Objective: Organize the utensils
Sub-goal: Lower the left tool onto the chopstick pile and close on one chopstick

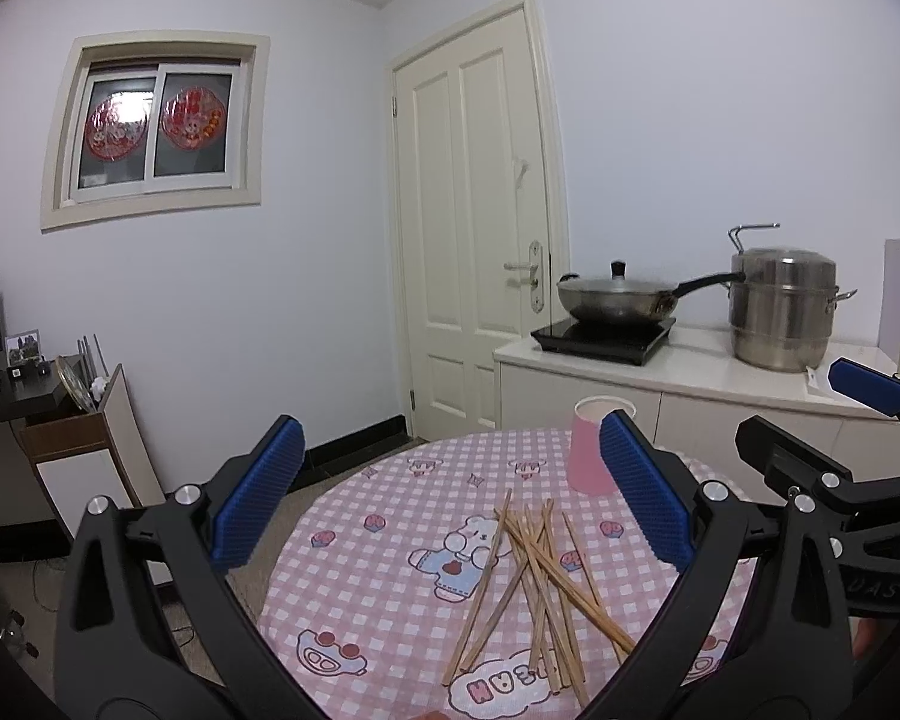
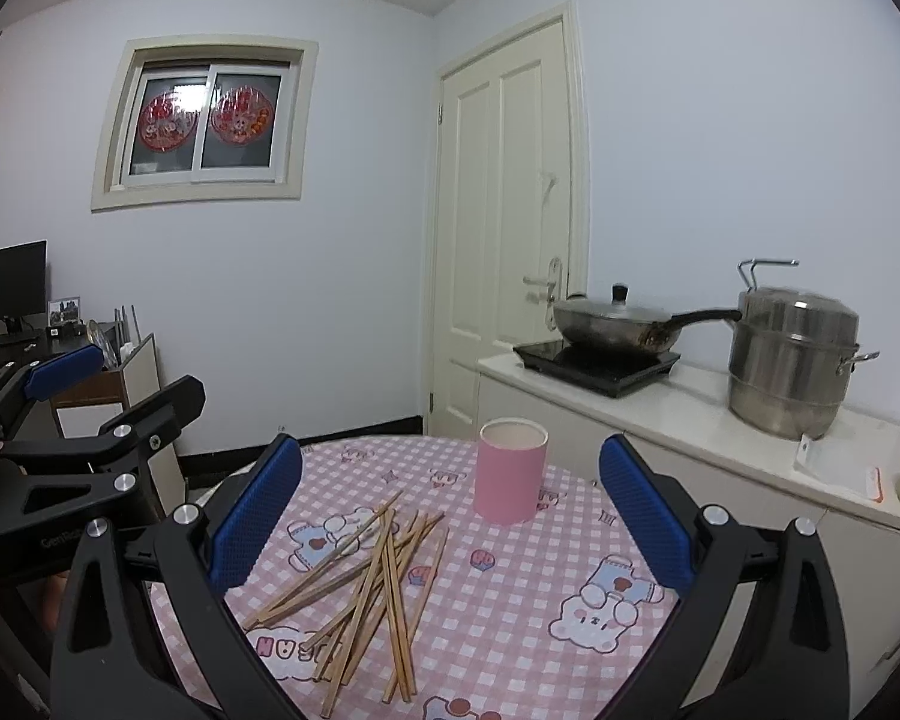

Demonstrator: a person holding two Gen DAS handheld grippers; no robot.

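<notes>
Both grippers, left gripper (image 1: 450,492) and right gripper (image 2: 450,510), gape wide above loose chopsticks (image 2: 372,576) beside an upright pink cup (image 2: 510,471).

Left wrist view looking forward over the table (image 1: 390,540), slightly down, right wrist view alongside from the right, both close above the chopsticks (image 2: 372,582), sharing cup (image 2: 512,471), door (image 1: 474,210), counter (image 2: 690,414)

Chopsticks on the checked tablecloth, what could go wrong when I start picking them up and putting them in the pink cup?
The chopsticks lie crossed in a loose pile, so closing on one may drag or flick its neighbours.

The pink cup stands upright, looks light and seems empty; a chopstick going in at a slant could tip it.

The left gripper and right gripper, both with jaws open, hover close together over the same pile and could collide.
</notes>
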